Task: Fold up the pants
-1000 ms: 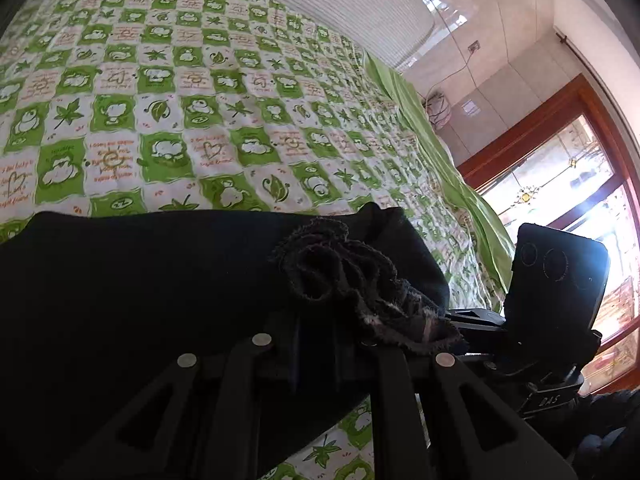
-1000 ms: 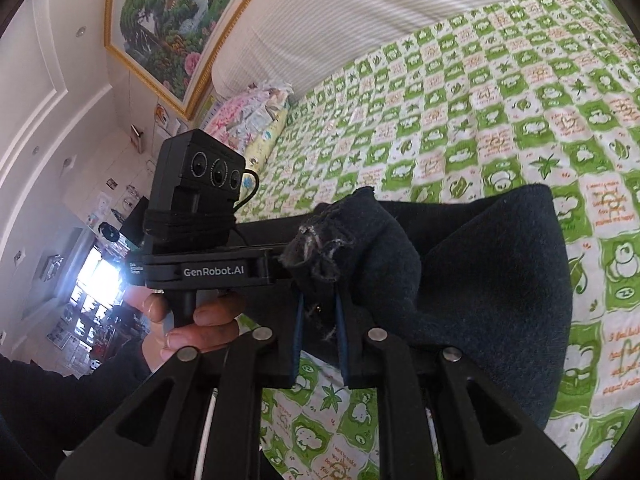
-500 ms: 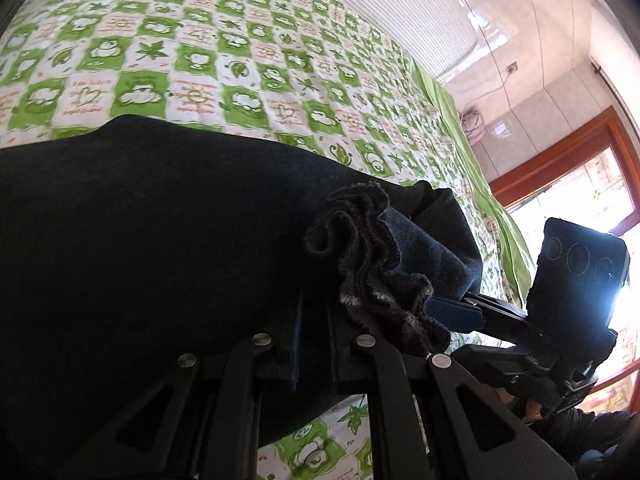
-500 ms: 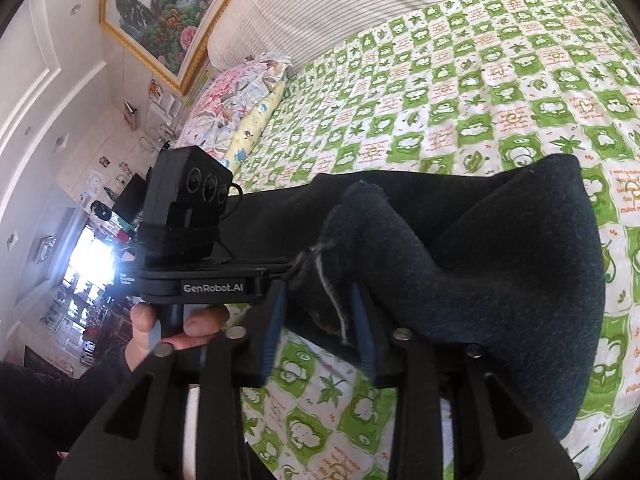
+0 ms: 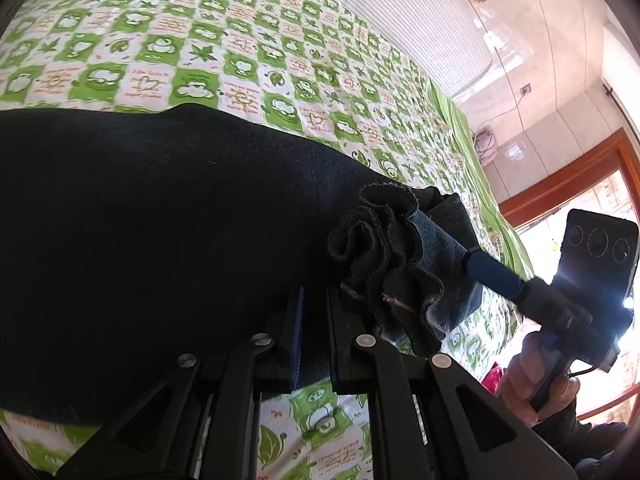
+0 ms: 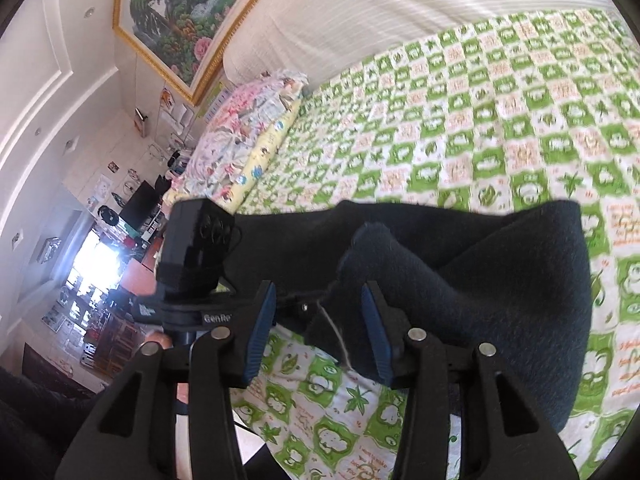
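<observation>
The pants (image 5: pixel 168 240), dark navy and thick like fleece, lie folded over on the bed's green-and-white checked sheet (image 5: pixel 240 60), near the edge closest to me. In my left view they fill the left and middle of the picture as one broad dark slab. My left fingers (image 5: pixel 312 336) are pressed nearly together with a layer of the cloth pinched between the blue pads, so I am holding the pants there. Just to the right of that grip, a ruffled, frayed hem (image 5: pixel 384 248) bunches up in loose waves.

My right fingers (image 6: pixel 318 332) have just been opening and now stand at a middling width. A raised fold of the pants (image 6: pixel 460 288) sits between the blue pads (image 6: pixel 260 332); the left pad is clear of the cloth with the sheet showing beside it, and the right pad lies right against the fold, though I cannot tell that it presses. A pale thread hangs from the cloth edge between them. I am not gripping with this pair.

In the left view one blue tip of my right fingers (image 5: pixel 492 272) touches the bunched hem, and a hand (image 5: pixel 532 384) wraps the handle below the black camera block. In the right view my left tool shows at the left with its black camera housing (image 6: pixel 196 244). A flowered pillow (image 6: pixel 240 136) lies at the head of the bed, beneath a gold-framed landscape painting (image 6: pixel 180 12).
</observation>
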`<state>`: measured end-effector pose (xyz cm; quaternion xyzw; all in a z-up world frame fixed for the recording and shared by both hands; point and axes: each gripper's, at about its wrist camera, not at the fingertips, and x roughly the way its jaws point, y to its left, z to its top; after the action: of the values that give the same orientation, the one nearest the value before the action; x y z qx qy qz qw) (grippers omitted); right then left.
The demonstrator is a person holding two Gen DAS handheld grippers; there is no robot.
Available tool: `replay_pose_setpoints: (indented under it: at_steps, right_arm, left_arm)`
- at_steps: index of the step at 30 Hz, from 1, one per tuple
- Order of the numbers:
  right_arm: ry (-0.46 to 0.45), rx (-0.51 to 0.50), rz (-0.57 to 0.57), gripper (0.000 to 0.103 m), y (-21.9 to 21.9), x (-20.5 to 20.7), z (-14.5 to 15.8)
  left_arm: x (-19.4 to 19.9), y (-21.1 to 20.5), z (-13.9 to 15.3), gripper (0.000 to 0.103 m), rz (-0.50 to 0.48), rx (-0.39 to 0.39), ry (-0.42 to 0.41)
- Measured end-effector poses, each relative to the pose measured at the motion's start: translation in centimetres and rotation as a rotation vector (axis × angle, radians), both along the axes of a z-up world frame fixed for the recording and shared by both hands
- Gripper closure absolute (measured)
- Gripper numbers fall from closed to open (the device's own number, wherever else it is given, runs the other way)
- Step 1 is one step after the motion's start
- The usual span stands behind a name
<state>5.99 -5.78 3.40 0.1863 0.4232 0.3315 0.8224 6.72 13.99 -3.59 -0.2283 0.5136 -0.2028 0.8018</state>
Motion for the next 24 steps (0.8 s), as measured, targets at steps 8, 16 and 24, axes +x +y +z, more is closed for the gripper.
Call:
replay_pose_setpoints:
  at_steps: [8, 16, 24]
  right_arm:
    - [-0.015, 0.005, -0.013, 0.056, -0.1, 0.3, 0.9]
    - [-0.012, 0.003, -0.013, 0.047, 0.1, 0.3, 0.7]
    - [-0.013, -0.022, 0.034, 0.043, 1.9, 1.3, 1.0]
  left_arm:
    - [-2.1, 1.5, 0.4, 0.095, 0.061, -0.022, 0.006]
    - [-4.3, 3.1, 1.9, 0.061, 0.186, 0.043, -0.014]
    - [-7.6, 7.2, 3.3, 0.057, 0.355, 0.052, -0.037]
